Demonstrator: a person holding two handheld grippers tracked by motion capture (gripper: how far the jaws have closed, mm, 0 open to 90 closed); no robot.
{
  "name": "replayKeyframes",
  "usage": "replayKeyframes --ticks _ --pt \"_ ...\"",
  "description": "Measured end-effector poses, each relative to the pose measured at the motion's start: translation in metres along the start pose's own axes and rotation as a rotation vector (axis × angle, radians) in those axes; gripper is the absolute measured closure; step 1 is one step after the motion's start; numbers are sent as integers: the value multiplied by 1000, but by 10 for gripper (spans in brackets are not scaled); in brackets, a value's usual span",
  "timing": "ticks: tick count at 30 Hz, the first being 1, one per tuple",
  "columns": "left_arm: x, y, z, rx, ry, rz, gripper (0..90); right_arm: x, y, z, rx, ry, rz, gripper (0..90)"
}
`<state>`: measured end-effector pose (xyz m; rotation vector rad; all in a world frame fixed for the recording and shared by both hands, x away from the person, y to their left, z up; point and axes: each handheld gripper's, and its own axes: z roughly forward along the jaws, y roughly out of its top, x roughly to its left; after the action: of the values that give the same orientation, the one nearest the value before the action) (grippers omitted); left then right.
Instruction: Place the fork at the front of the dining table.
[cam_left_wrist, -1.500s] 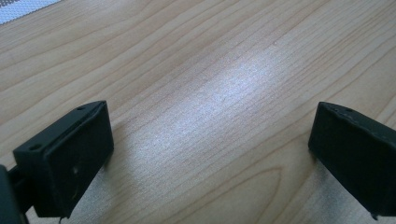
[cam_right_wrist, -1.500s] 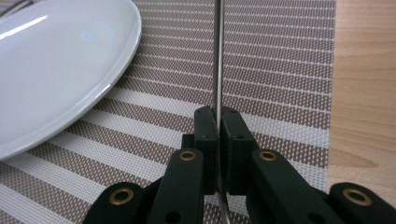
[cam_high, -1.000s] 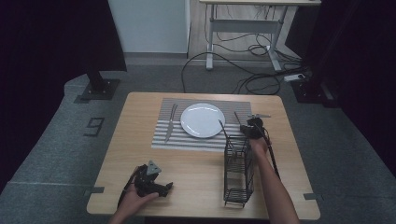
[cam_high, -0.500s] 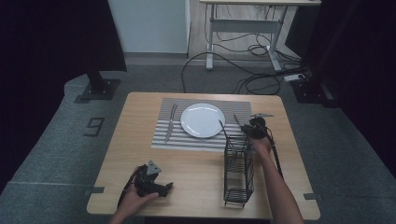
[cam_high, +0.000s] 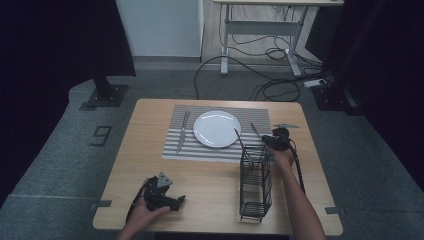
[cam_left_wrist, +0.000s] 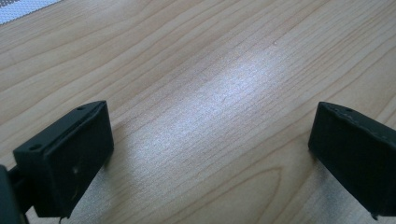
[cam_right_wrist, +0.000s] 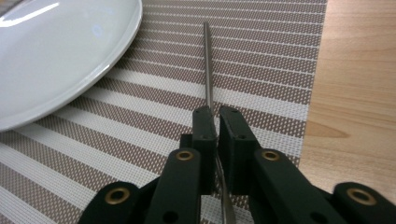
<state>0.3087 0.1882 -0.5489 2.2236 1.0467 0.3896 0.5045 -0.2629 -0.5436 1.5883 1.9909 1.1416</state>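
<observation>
My right gripper (cam_right_wrist: 217, 116) is shut on a thin metal utensil (cam_right_wrist: 208, 70), whose handle points away over the striped placemat (cam_right_wrist: 261, 60). In the high view this right gripper (cam_high: 272, 141) sits at the placemat's right end, just beyond the black wire caddy (cam_high: 255, 182), with the utensil (cam_high: 255, 129) slanting toward the white plate (cam_high: 217, 128). Another thin utensil (cam_high: 239, 137) lies between the plate and the caddy. My left gripper (cam_high: 172, 201) rests near the table's front left. Its jaws stand wide apart over bare wood, so the left gripper (cam_left_wrist: 212, 135) holds nothing.
A piece of cutlery (cam_high: 182, 131) lies on the placemat to the left of the plate (cam_right_wrist: 56, 56). The wooden table (cam_high: 150, 150) has bare wood in front of the mat. A desk frame and cables (cam_high: 260, 85) are on the floor beyond.
My right gripper has shifted slightly to the right with the utensil in it. The left gripper has stayed where it was.
</observation>
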Motion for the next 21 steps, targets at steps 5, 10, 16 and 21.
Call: replayKeyframes --ticks 5,10,16,21 --pt "0 0 0 0 0 0 0 -3 2 -3 -7 -32 -19 770" --pt "0 0 0 0 0 0 0 -8 -1 -2 19 -57 -28 770" --pt "0 0 0 0 0 -1 0 -4 -1 -17 -39 -18 -60 731" --pt "0 0 0 0 0 0 0 -1 -7 -26 -6 4 -103 750"
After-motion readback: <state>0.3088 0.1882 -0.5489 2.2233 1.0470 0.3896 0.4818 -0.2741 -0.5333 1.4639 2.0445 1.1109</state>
